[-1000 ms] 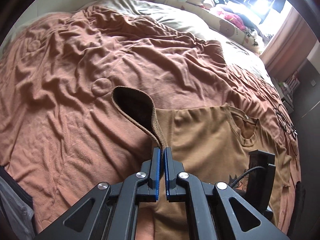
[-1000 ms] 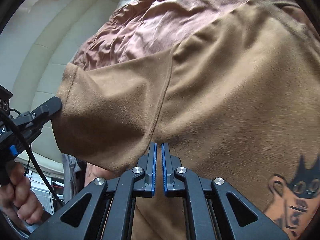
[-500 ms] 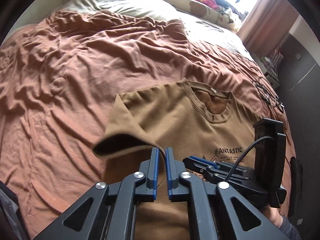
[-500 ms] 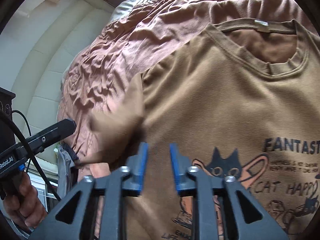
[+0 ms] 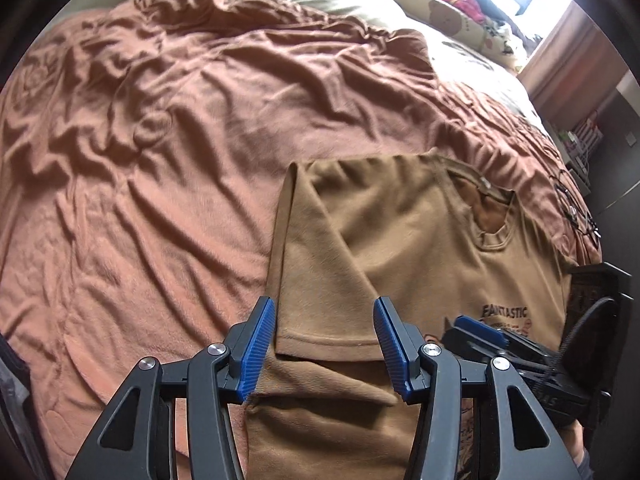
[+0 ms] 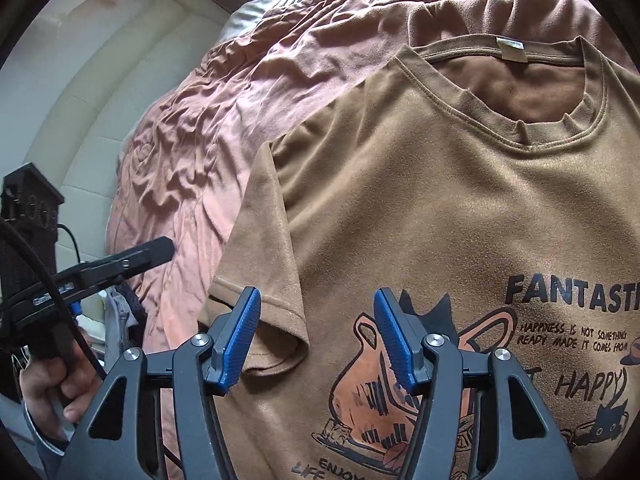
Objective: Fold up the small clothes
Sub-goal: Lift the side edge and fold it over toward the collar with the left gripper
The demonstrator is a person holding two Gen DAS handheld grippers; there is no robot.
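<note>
The brown T-shirt (image 5: 420, 248) lies flat on the rumpled pink blanket (image 5: 160, 160), which has lots of free room out toward 9 and 12 o'clock. The shirt's folded-in sleeve (image 5: 320, 280) lies loose between the blue pads of the left gripper (image 5: 324, 344); its jaws have just been opening and hold nothing. The right gripper (image 6: 316, 340) has just been opening too, about half wide, empty, above the sleeve hem and cat print (image 6: 380, 392). The shirt's lower part is cut off. At 8 o'clock in the right view, a hand (image 6: 52, 384) is partly hidden.
</note>
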